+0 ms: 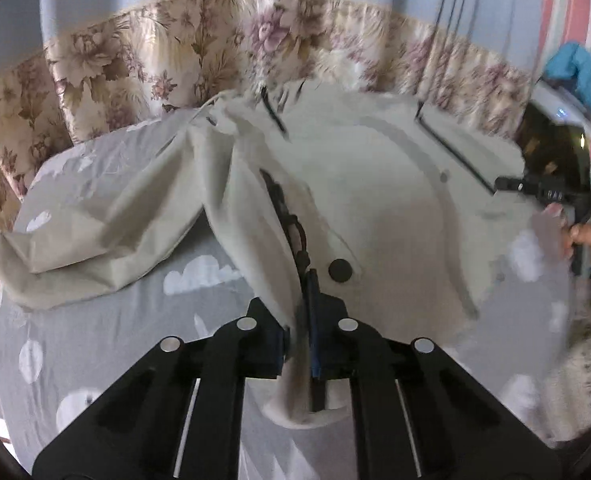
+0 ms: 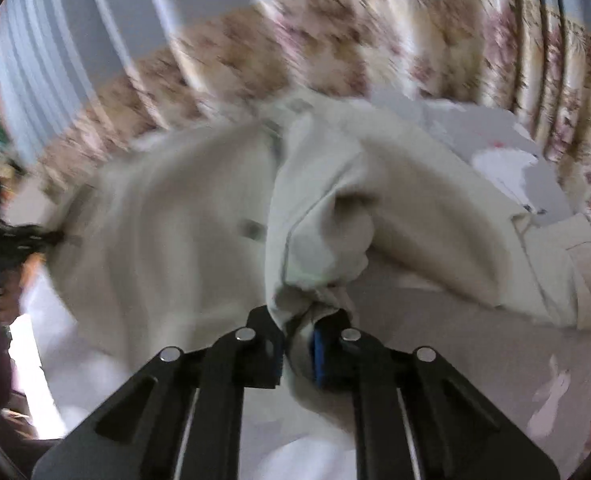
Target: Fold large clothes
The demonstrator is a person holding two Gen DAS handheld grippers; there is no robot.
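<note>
Cream cotton jacket (image 1: 375, 200) with black zips lies spread on my grey patterned bedsheet (image 1: 95, 360); my left gripper (image 1: 297, 344) pinches its front edge by the zip, my right gripper (image 2: 297, 344) pinches a bunched fold

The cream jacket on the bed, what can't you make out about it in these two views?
- Left wrist view: the cream jacket's hem is hidden behind the left claw.
- Left wrist view: its right edge is smeared by motion blur near the right claw.
- Right wrist view: its left half is blurred; the button is only a smudge.
</note>
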